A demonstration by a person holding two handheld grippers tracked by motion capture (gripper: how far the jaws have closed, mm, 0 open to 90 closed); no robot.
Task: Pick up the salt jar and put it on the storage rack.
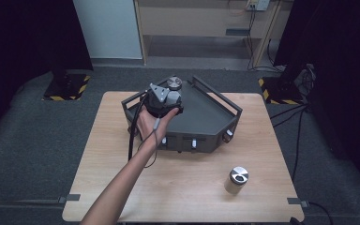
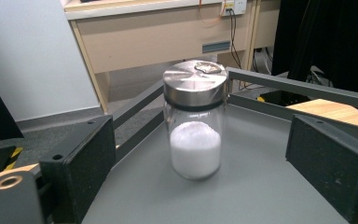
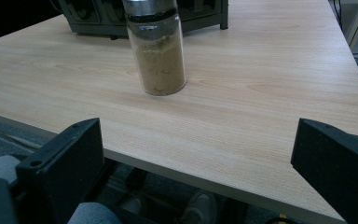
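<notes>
A glass jar of white powder with a silver lid stands upright in the back left corner of a dark grey railed tray. My left gripper, held in a hand, is open; its black jaws stand apart on either side of the jar without touching it. From above, the left gripper hangs over the tray just in front of that jar. A second jar, filled with brown powder, stands on the wooden table near its front right. My right gripper is open, low off the table's front edge, facing it.
The tray's rails rise close behind and beside the white-powder jar. Small knobs line the tray's front face. Bare tabletop lies between the tray and the brown jar. A shoe shows under the table edge.
</notes>
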